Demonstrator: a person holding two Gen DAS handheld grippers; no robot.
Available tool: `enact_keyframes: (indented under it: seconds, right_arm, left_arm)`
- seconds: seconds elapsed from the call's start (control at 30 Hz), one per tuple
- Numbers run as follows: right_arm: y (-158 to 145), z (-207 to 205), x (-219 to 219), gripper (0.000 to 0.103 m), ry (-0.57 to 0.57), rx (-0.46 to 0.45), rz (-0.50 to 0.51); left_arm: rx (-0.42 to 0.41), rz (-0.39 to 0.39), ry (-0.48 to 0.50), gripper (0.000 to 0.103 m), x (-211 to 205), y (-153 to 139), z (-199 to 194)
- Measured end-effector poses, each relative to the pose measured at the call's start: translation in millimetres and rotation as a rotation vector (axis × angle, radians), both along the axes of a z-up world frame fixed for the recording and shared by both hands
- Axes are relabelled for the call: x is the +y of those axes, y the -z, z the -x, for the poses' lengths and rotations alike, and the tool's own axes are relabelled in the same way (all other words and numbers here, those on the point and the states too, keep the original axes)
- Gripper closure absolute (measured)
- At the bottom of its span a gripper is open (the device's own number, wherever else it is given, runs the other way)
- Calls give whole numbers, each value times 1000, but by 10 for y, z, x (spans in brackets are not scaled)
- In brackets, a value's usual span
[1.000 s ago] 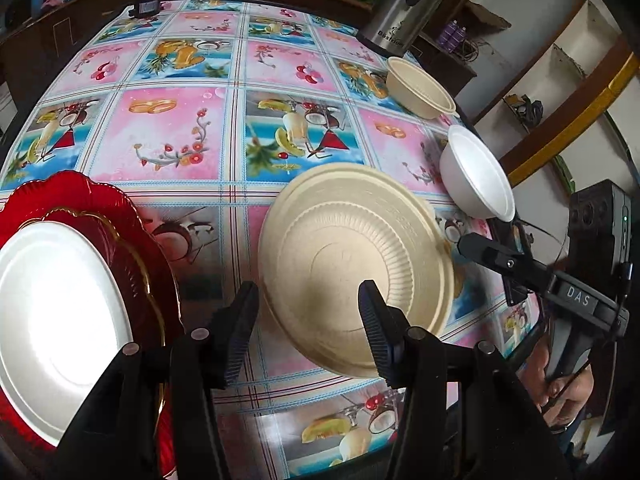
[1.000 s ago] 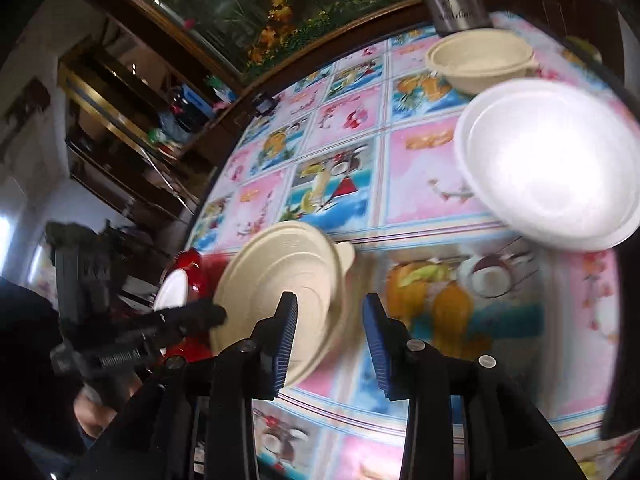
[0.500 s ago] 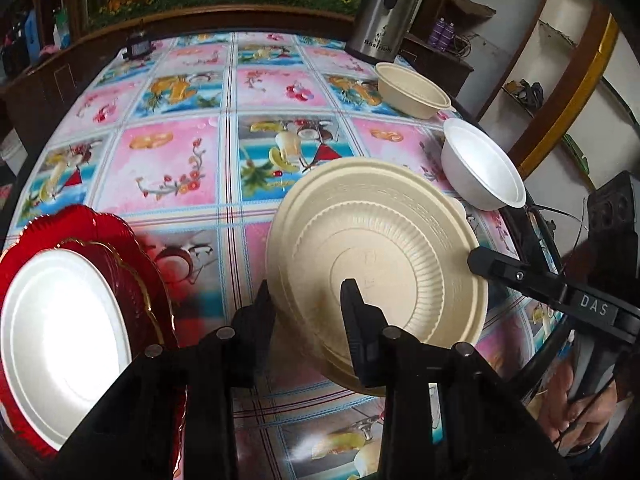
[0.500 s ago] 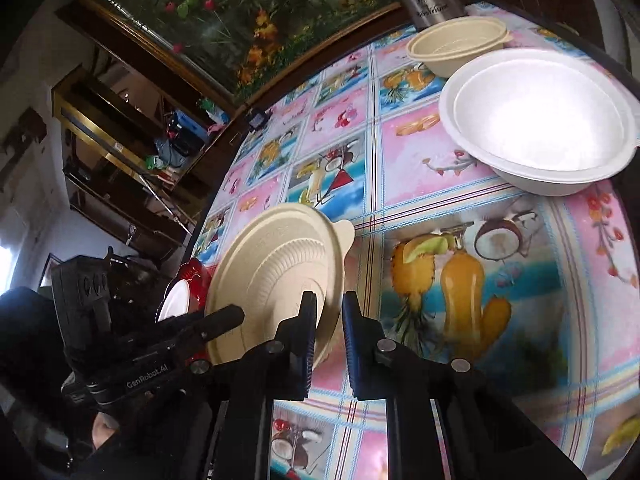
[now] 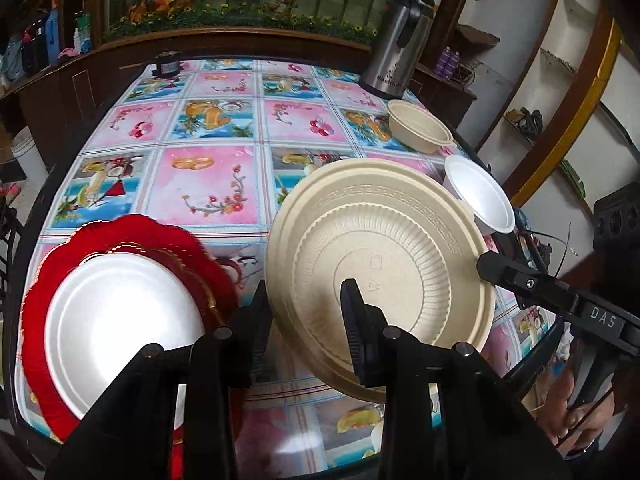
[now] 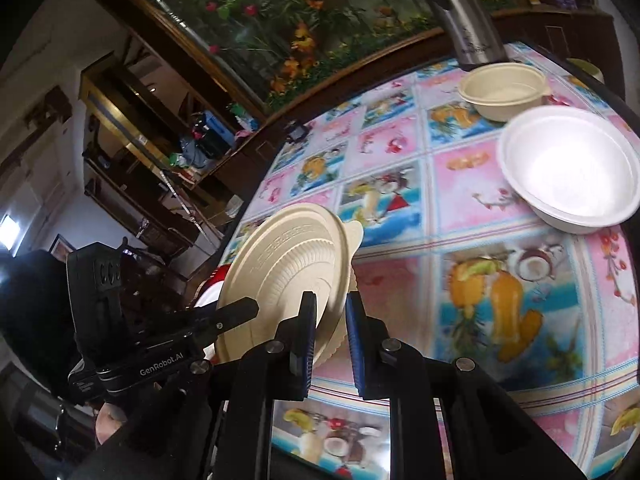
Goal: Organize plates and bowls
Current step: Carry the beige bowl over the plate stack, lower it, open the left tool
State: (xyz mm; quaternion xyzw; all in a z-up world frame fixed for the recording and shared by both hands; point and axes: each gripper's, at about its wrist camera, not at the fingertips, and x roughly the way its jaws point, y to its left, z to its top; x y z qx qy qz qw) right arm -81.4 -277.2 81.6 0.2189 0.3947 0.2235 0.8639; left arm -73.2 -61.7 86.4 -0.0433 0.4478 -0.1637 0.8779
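Observation:
A beige plate (image 5: 380, 264) is lifted off the table and tilted. My left gripper (image 5: 306, 312) is shut on its near rim. My right gripper (image 6: 330, 320) is shut on its opposite rim; the plate shows in the right wrist view (image 6: 288, 276). To the left, a white plate (image 5: 120, 328) lies on a red scalloped plate (image 5: 168, 240). A white bowl (image 5: 480, 200) and a beige bowl (image 5: 420, 128) stand at the right side of the table; in the right wrist view the white bowl (image 6: 568, 168) and the beige bowl (image 6: 504, 88) stand far right.
A steel thermos jug (image 5: 400, 44) stands at the table's far right corner. A small dark jar (image 5: 168, 66) stands at the far edge. The flowered tablecloth (image 5: 208, 184) covers the table. A wooden sideboard runs behind it.
Both grippers closed on the beige plate's rims and lifted it off the table, tilting it. The plate has shifted slightly towards the red plate.

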Motion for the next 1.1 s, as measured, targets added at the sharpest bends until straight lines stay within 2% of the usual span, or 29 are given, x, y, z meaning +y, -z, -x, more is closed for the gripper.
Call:
enact_keyframes:
  seconds: [0.23,0.37,0.7,0.87,1.1]
  right_arm:
    - [-91,-77,438,86,-82,-9,-2]
    - [-104,-147,798,86,-143,-8,4]
    - [167,-298,1562,86,-264,73,8]
    - [320,-336,1669,86,-278,117,9]
    - [372,-358,1671,86,-278,130,18]
  left_arm:
    - [-38,23,-89,72,474,-129,123]
    - [-39,33,-170,72,858,-124,176]
    - [-6,69,-297,72,1480,60,277]
    - [16,82,-316,72,1587,176,251]
    - [34,95,-319,72,1629,263,221]
